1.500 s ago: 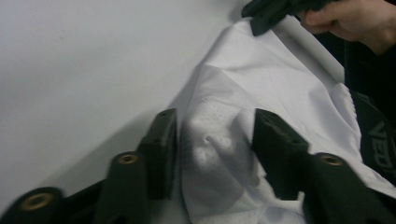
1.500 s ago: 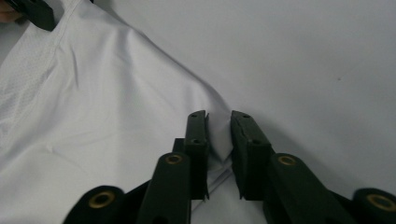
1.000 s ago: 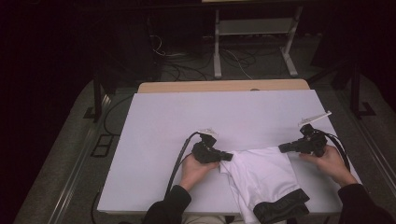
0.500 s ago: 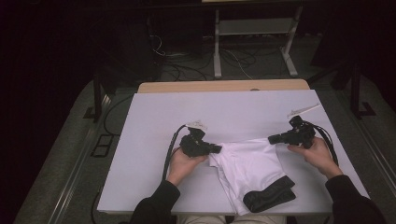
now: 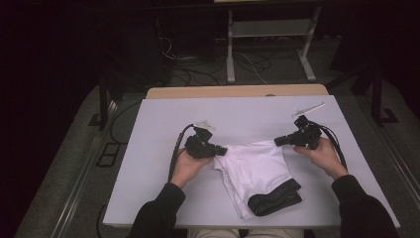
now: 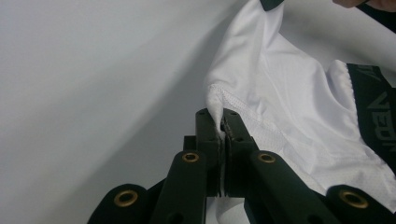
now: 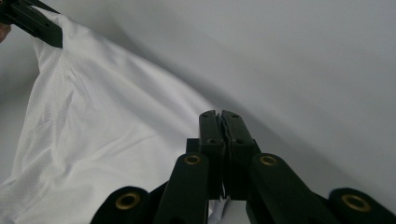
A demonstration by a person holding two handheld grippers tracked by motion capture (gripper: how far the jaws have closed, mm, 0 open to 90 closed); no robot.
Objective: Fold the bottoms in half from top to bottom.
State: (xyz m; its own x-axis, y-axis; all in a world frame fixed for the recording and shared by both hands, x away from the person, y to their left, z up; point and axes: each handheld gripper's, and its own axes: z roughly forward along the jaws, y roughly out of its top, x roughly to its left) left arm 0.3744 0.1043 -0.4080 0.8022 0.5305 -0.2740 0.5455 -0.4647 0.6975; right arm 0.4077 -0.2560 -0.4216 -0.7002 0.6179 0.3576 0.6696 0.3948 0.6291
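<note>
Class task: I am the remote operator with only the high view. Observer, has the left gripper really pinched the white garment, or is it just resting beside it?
Observer: The left gripper is shut with a fold of the white garment clamped between its jaws.
Operator: And the right one?
Observer: The right gripper is shut too, with a thin edge of fabric showing between its jaws.
Operator: Anything on the black waistband?
Observer: Pale lettering runs along it, cut off at the picture's edge in the left gripper view.

Both forearms reach in from below; left tongs (image 5: 221, 149) clamped tight, pointing inward, right tongs (image 5: 278, 141) equally clamped, facing them, hands well apart.
</note>
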